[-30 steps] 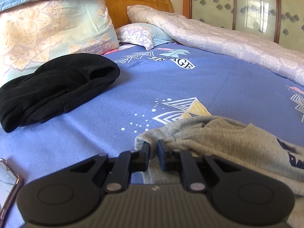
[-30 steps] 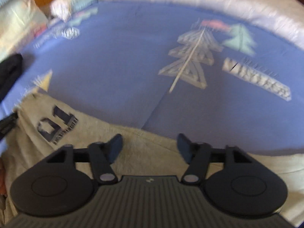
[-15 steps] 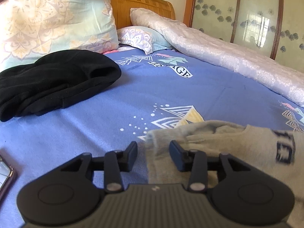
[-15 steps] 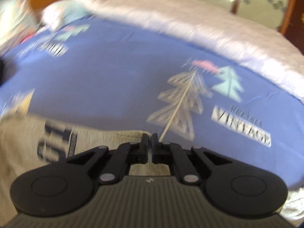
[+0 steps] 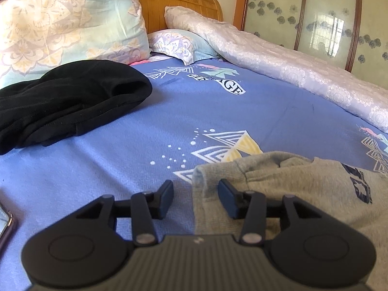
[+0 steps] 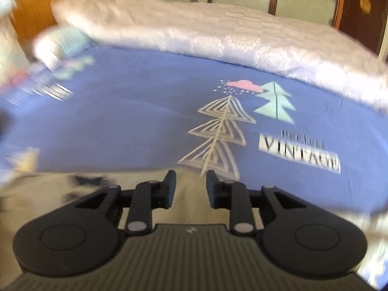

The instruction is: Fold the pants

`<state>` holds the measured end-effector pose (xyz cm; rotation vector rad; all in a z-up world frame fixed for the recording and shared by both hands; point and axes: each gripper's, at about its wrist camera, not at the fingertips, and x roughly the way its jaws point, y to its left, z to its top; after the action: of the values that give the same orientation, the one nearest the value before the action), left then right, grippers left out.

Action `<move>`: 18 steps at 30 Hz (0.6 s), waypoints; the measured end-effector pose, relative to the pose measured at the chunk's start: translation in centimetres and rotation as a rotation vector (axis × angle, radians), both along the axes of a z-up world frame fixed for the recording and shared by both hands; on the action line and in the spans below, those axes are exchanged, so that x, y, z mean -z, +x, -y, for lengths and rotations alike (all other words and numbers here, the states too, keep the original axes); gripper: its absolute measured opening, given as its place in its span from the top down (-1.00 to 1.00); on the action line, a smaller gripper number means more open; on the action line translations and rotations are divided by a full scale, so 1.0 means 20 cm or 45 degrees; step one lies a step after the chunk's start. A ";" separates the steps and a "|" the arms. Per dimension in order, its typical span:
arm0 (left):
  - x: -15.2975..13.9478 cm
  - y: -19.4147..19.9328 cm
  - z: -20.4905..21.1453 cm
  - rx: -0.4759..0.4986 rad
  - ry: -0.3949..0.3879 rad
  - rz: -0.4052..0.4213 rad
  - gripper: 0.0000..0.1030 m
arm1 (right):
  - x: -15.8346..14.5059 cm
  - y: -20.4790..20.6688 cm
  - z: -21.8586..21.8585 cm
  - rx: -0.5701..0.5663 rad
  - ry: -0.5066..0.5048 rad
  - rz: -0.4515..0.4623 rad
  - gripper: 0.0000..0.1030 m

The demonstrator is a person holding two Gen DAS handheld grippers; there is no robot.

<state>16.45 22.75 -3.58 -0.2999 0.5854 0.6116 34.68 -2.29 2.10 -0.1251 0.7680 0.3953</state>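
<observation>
Grey sweatpants [image 5: 303,181] with a dark printed number lie folded on the blue bed sheet [image 5: 218,116]. In the left wrist view my left gripper [image 5: 196,197] is open, its jaws either side of the pants' left edge, holding nothing. In the right wrist view the pants [image 6: 189,194] lie under my right gripper [image 6: 190,189], which is open over the fabric's far edge. That view is blurred by motion.
A black garment [image 5: 65,106] lies at the left beside floral pillows [image 5: 70,26] and the wooden headboard [image 5: 179,7]. A rolled pale quilt [image 5: 291,65] runs along the far side, also in the right wrist view [image 6: 218,34]. A phone's edge [image 5: 6,225] shows at the lower left.
My left gripper opened and let go of the pants' edge, which now lies flat. My right gripper shut on the fabric half a second ago and has now opened again.
</observation>
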 end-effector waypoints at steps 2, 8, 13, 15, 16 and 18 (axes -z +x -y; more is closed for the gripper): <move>0.00 0.00 0.00 0.002 -0.006 -0.001 0.16 | -0.05 -0.20 0.15 -0.047 0.138 -0.067 0.42; -0.02 0.02 -0.02 0.047 -0.032 -0.043 0.01 | 0.14 -0.55 0.27 0.025 0.181 -0.292 0.33; -0.16 -0.16 -0.06 0.079 -0.204 -0.002 0.07 | 0.20 -0.72 0.24 0.043 0.454 -0.444 0.88; -0.22 -0.29 -0.07 0.091 -0.260 0.070 0.04 | 0.17 -0.85 0.18 -0.032 0.404 -0.401 0.88; -0.24 -0.35 -0.07 0.091 -0.277 0.097 0.03 | 0.16 -0.90 0.14 -0.066 0.332 -0.355 0.88; -0.29 -0.49 -0.06 0.109 -0.321 0.129 0.03 | 0.15 -0.95 0.09 -0.096 0.224 -0.268 0.82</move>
<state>6.57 24.00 2.14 -0.5373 0.5748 0.4374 15.64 -4.13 -0.86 0.0536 0.9338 0.5516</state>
